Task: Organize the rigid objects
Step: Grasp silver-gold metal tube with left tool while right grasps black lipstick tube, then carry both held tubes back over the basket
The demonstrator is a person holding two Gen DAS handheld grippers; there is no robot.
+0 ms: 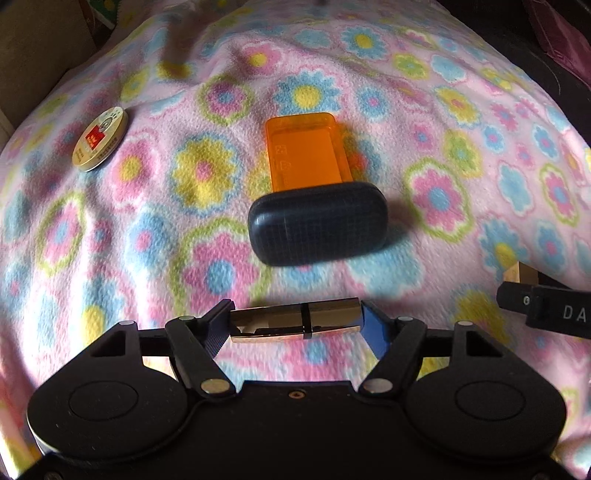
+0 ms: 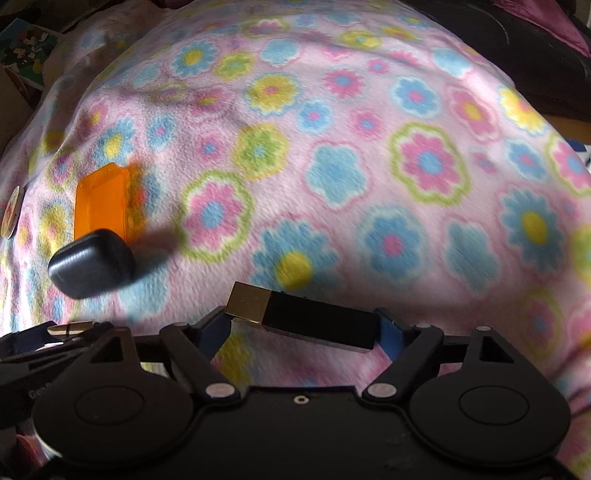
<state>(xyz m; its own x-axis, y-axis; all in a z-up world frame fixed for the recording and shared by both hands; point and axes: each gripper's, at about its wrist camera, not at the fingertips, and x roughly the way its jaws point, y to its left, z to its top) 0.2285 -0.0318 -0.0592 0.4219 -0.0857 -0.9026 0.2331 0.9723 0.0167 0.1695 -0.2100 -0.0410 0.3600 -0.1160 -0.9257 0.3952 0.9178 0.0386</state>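
My left gripper (image 1: 297, 321) is shut on a shiny gold and black bar (image 1: 295, 320), held crosswise just above the flowered blanket (image 1: 424, 110). My right gripper (image 2: 304, 321) is shut on a black stick with a gold end (image 2: 317, 319), also held crosswise; it also shows at the right edge of the left wrist view (image 1: 546, 304). An orange translucent box with a dark blue cap (image 1: 317, 229) lies ahead of the left gripper, and shows at the left of the right wrist view (image 2: 92, 262). A round tin (image 1: 100, 138) lies at the far left.
The pink flowered blanket (image 2: 406, 166) covers the whole surface and is wrinkled at the back left. Dark fabric (image 2: 517, 33) lies beyond its far right edge. A cardboard wall (image 1: 33, 55) stands at the far left.
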